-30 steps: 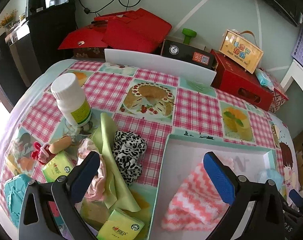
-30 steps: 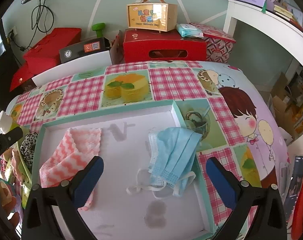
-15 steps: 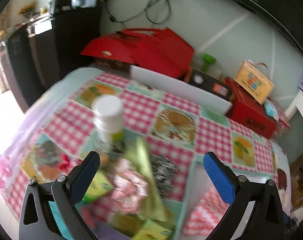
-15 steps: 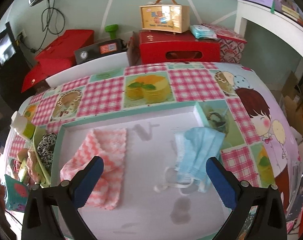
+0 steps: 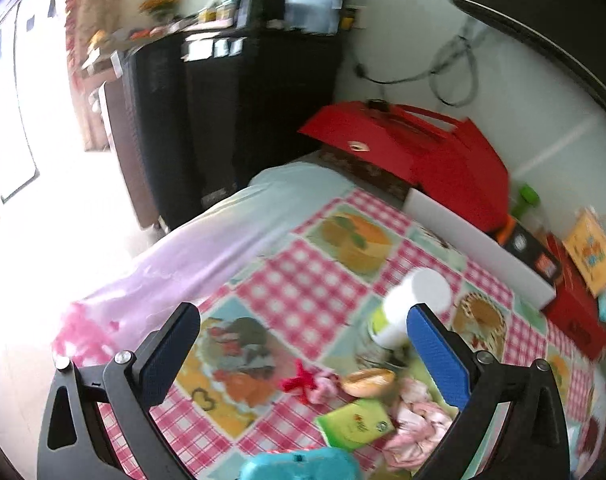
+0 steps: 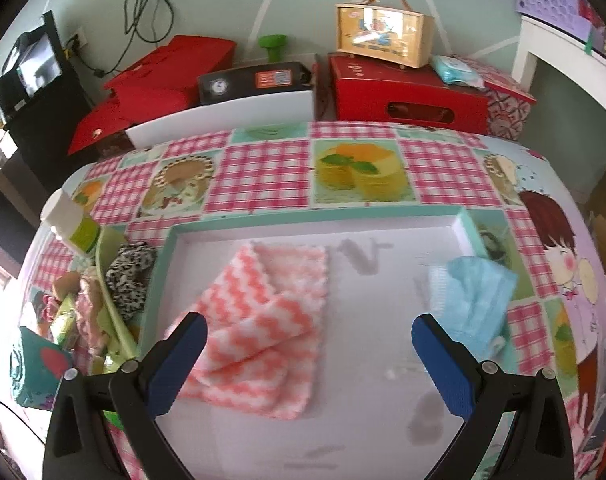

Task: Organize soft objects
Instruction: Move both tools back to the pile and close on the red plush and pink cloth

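Two black plastic grippers, left [image 5: 303,320] and right [image 6: 309,332], alike in build. Blue ridged pads on the inner faces of the fingers [image 5: 439,354]. Silver screw heads just behind each pad, triangular cut-outs further back. Ridge pattern possibly cross-hatched, though blurred.

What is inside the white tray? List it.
In the white tray lie a pink zigzag cloth and a blue face mask. Anything beneath them is hidden.
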Motion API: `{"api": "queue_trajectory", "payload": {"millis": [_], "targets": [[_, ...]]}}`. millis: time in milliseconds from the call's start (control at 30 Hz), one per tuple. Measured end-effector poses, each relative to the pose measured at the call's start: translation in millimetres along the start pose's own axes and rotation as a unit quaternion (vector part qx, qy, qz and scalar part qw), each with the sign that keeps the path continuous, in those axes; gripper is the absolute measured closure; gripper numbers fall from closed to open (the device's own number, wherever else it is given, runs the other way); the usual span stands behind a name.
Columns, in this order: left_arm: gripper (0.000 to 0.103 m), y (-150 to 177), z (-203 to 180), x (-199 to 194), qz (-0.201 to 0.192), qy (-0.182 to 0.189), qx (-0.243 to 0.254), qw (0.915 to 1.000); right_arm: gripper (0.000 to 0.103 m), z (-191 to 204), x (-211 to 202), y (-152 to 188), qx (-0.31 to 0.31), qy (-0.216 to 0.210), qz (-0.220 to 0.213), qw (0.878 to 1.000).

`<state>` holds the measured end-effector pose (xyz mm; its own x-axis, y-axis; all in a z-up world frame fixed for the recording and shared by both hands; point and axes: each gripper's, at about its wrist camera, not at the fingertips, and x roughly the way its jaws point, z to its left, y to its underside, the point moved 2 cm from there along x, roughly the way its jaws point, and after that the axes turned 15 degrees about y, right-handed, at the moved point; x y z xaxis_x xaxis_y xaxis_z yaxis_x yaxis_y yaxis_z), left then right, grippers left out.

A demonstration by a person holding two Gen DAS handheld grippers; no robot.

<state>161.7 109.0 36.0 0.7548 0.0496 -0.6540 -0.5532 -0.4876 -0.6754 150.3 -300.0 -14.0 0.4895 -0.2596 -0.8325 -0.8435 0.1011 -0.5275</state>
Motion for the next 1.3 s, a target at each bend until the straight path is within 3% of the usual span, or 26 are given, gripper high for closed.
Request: {"api": "queue_trajectory", "payload": {"millis": [167, 333, 700, 833, 1033, 1300], "targets": [[0.000, -5, 30, 0, -0.005, 0.003, -0.047, 0.9989, 0.000, 34, -6, -1, -0.017, -0.034, -0.012, 0.999], [0.000, -4, 40, 4, 0.004, 0.017, -0.057, 0.9982, 0.000, 73, -17, -2, -0.041, -0.070, -0.040, 0.996], [0.000, 0, 44, 26, 0.051, 0.044, -0.031, 0.9972, 0.000, 141, -22, 7, -0.090, -0.136, -0.060, 0.985], [0.000, 5, 47, 35, 0.080, 0.035, -0.013, 0.9961, 0.000, 159, -22, 12, -0.117, -0.148, -0.062, 0.980], [0.000, 8, 50, 49, 0.133, 0.060, 0.008, 0.9892, 0.001, 171, -17, 16, -0.114, -0.188, -0.045, 0.975], [0.000, 24, 26, 79, 0.214, 0.110, 0.059, 0.9687, 0.031, 190, -7, 19, -0.137, -0.210, -0.024, 0.968]]}}
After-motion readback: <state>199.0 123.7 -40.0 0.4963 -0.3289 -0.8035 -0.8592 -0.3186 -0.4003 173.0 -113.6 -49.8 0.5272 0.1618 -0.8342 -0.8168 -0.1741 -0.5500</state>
